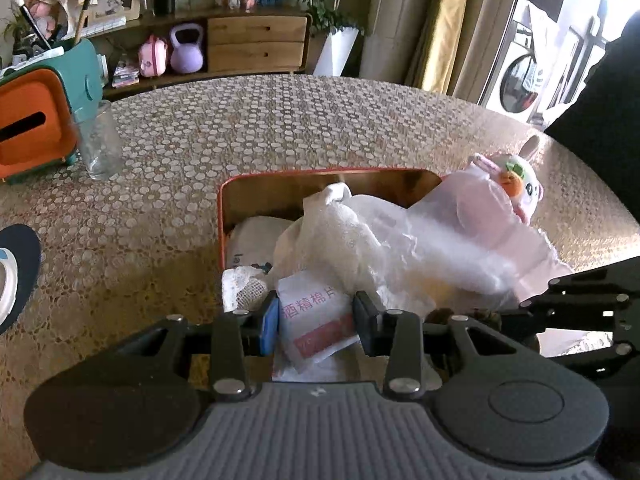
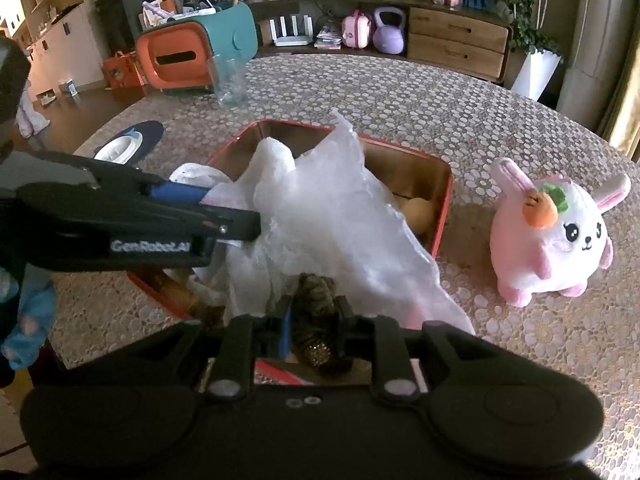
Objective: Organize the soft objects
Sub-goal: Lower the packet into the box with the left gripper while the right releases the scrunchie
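Tongs [image 1: 315, 322] over cloth-stuffed red tin [image 2: 442, 216]

The left gripper [image 1: 316, 320] has black linkage arms with silver rivets, a blue pad on its left finger and a black one on its right, and a grey ribbed housing behind. The right gripper [image 2: 312, 324] is built the same, with a black housing. Seen side-on, the left one carries white "GenRobot.AI" lettering.

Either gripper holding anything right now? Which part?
Left gripper: shut on the white packet with pink print, gripped across its sides. Right gripper: its fingers flank a dark mesh bundle over the red-rimmed tin; a firm grip cannot be told.
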`<move>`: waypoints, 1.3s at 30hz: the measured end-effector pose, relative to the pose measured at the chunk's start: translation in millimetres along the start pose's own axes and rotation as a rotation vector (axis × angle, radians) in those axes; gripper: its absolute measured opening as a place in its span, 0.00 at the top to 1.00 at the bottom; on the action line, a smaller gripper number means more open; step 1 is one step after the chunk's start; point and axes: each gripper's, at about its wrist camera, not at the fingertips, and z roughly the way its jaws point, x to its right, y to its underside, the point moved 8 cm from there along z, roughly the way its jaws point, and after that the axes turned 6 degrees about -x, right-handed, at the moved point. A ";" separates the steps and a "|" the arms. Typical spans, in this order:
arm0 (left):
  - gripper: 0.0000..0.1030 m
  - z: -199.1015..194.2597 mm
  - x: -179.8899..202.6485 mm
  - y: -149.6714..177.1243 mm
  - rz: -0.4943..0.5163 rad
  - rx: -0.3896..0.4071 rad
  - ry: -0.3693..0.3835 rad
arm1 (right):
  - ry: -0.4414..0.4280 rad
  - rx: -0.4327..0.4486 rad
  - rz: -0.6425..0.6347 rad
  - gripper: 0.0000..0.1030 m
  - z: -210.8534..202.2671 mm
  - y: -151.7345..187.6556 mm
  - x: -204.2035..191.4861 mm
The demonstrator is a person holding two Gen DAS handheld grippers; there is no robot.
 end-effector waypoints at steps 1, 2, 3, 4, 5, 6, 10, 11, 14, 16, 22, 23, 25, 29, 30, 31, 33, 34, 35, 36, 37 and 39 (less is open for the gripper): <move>0.62 1.0 0.1 0.1 0.000 0.001 0.000 | 0.001 -0.001 -0.003 0.78 -0.2 0.4 0.0; 0.62 1.8 0.3 0.2 0.000 -0.002 0.003 | 0.002 -0.001 -0.008 0.77 -0.7 0.8 -0.5; 0.62 2.8 0.2 0.2 0.001 -0.004 0.002 | 0.003 0.001 -0.013 0.77 -1.4 1.3 -1.2; 0.62 3.3 -0.2 0.0 0.000 -0.004 0.000 | 0.008 0.004 -0.019 0.77 -2.3 1.9 -1.8; 0.62 3.9 -0.8 -0.5 0.000 -0.006 0.002 | 0.013 0.006 -0.025 0.77 -2.5 1.7 -2.9; 0.62 4.6 -1.1 -0.9 -0.001 -0.011 0.004 | 0.017 0.010 -0.028 0.75 -3.7 2.1 -3.1; 0.57 0.8 -1.6 -2.9 -0.009 -0.011 0.006 | 0.014 0.023 -0.031 0.73 -8.5 1.8 -3.7; 0.50 -1.8 -1.5 -3.5 -0.005 -0.004 0.001 | 0.015 0.028 -0.035 0.71 -10.5 1.6 -4.2; 0.38 -9.9 -0.9 -4.2 0.005 0.022 -0.014 | 0.013 0.045 -0.044 0.67 -17.0 0.9 -5.8; 0.38 -12.6 -0.9 -3.6 0.000 0.019 -0.009 | 0.009 0.061 -0.042 0.64 -22.1 -0.1 -5.9; 0.38 -25.4 -0.2 -1.1 -0.011 0.028 -0.006 | -0.010 0.101 -0.032 0.56 -40.7 1.6 -6.0; 0.37 -29.8 0.1 -1.0 -0.010 0.036 -0.008 | -0.013 0.109 -0.029 0.54 -44.2 1.8 -6.1; 0.32 -40.7 2.1 -0.5 -0.007 0.056 -0.011 | -0.025 0.127 -0.019 0.53 -52.8 3.3 -6.8; 0.30 -62.0 6.9 1.9 -0.010 0.084 -0.006 | -0.027 0.170 -0.016 0.50 -71.6 7.1 -8.5; 0.30 -67.9 8.1 2.4 -0.010 0.096 -0.006 | -0.026 0.182 -0.018 0.49 -77.5 8.6 -9.2; 0.30 -74.5 9.5 3.3 -0.011 0.109 -0.007 | -0.024 0.193 -0.020 0.48 -82.2 9.6 -9.7; 0.30 -85.9 12.1 4.5 -0.013 0.130 -0.004 | -0.006 0.224 -0.028 0.46 -94.4 13.4 -10.1; 0.30 -92.2 14.0 5.9 -0.013 0.142 -0.004 | -0.001 0.240 -0.030 0.45 -100.4 15.5 -10.3; 0.30 -97.7 15.6 6.7 -0.010 0.151 -0.006 | 0.000 0.250 -0.028 0.43 -105.3 18.1 -10.4; 0.30 -103.3 17.6 8.0 -0.007 0.159 -0.009 | 0.000 0.263 -0.023 0.43 -111.2 20.8 -9.9; 0.29 -108.6 20.2 9.9 -0.008 0.164 -0.012 | -0.001 0.276 -0.018 0.43 -116.8 22.9 -8.9; 0.25 -119.3 25.9 13.1 -0.008 0.181 -0.007 | -0.004 0.296 -0.002 0.41 -127.4 26.7 -6.4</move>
